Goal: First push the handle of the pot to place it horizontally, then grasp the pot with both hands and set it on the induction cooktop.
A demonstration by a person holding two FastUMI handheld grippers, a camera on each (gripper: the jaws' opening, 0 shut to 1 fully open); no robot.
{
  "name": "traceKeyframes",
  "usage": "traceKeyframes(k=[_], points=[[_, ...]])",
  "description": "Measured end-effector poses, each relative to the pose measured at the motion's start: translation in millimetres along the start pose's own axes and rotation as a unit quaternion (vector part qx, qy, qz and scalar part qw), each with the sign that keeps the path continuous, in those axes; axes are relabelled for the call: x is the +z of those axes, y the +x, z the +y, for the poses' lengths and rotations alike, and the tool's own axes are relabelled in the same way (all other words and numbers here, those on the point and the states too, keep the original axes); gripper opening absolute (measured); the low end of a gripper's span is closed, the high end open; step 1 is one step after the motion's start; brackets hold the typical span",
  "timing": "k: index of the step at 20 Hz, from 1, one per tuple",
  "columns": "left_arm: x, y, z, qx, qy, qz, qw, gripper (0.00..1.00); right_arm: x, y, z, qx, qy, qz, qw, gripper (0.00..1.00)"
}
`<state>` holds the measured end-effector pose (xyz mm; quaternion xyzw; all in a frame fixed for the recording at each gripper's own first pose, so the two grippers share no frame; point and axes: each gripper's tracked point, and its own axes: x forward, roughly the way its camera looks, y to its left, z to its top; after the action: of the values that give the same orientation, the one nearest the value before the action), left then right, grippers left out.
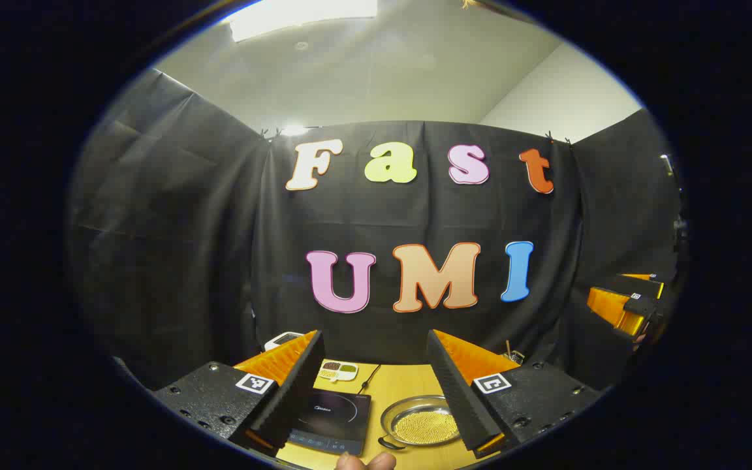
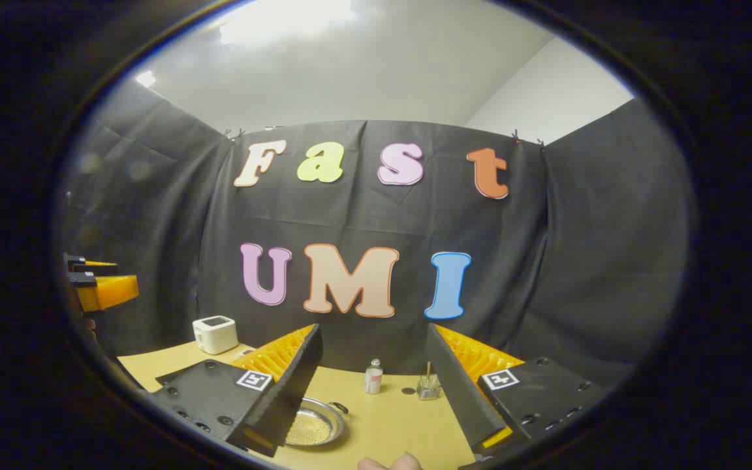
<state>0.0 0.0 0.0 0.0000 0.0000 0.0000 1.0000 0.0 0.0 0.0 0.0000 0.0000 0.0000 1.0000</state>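
While both the left gripper (image 1: pixel 373 365) and the right gripper (image 2: pixel 371 365) are held high with jaws spread wide and nothing between them, neither is yet near the pot (image 1: pixel 420 424), which sits on the bench (image 1: pixel 402 382) just beside the induction cooktop (image 1: pixel 331 418). The handle push appears to be the step in hand, so one gripper should be lowered beside the small handle (image 2: pixel 339 407) and the pot nudged round gently, without being slid across the bench. Farther back, a bottle (image 2: pixel 373 377) and a white appliance (image 2: pixel 215 333) should be left undisturbed.

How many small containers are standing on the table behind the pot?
2: a small bottle and, to its right, a glass jar with a stick in it. Fingers may hide others.
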Motion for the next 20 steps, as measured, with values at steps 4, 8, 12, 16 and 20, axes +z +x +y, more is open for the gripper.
traceKeyframes(k=[4,8,12,16,20], points=[[0.3,-5.5,-8.9,0.019,0.010,0.006,1.000,0.95,-2.8,2.9,-4.8,0.021,0.004,-0.002,1.000,0.99],[0.7,-14.1,-14.3,0.030,0.015,0.008,0.999,0.95,-1.8,5.1,-6.8,0.035,0.013,-0.005,0.999,0.99],[-1.2,-17.4,-16.2,0.032,0.030,0.014,0.999,0.95,-3.4,5.1,-5.3,0.042,0.019,-0.003,0.999,0.99],[-1.6,-19.8,-16.3,0.041,0.020,0.018,0.999,0.93,0.4,2.5,-4.7,0.048,0.011,-0.008,0.999,0.99],[-0.1,-29.3,-13.9,0.047,0.030,0.018,0.998,0.93,-6.8,2.3,1.7,0.059,0.020,-0.002,0.998,0.96]])
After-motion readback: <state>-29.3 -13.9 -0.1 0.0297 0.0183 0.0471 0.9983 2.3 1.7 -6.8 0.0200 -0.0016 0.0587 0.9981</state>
